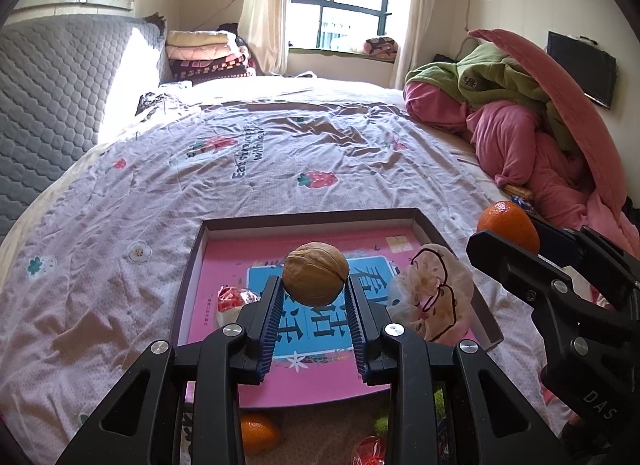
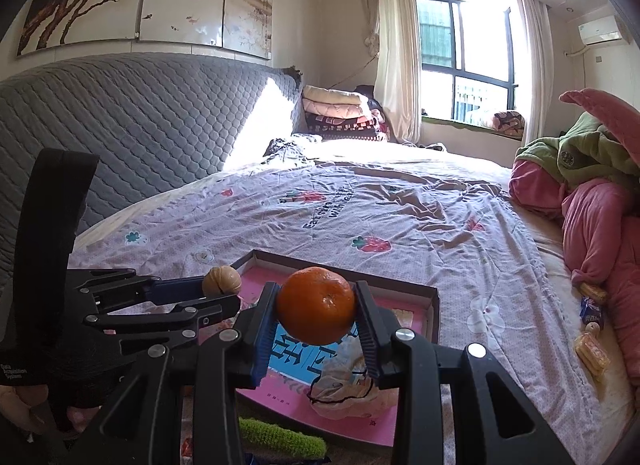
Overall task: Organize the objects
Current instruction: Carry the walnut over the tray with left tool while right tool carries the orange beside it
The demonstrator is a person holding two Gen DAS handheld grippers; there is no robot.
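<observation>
My left gripper point(image 1: 315, 291) is shut on a brown walnut point(image 1: 315, 279), held above a shallow pink-lined box point(image 1: 452, 249) on the bed. My right gripper point(image 2: 316, 319) is shut on an orange tangerine point(image 2: 316, 305) over the same box point(image 2: 434, 305). In the left wrist view the right gripper point(image 1: 486, 243) comes in from the right with the tangerine point(image 1: 507, 223). The right wrist view shows the left gripper point(image 2: 228, 297) with the walnut point(image 2: 221, 280) at the left. Inside the box lie a clear printed snack bag point(image 1: 434, 297) and a red-wrapped sweet point(image 1: 231, 297).
A second tangerine point(image 1: 258, 433), a red wrapper point(image 1: 370, 449) and a green fuzzy item point(image 2: 280, 435) lie near the box's front edge. Wrapped snacks point(image 2: 592, 329) sit at the right by a pink and green bedding heap point(image 2: 592, 201). A grey quilted headboard point(image 2: 120, 129) stands left.
</observation>
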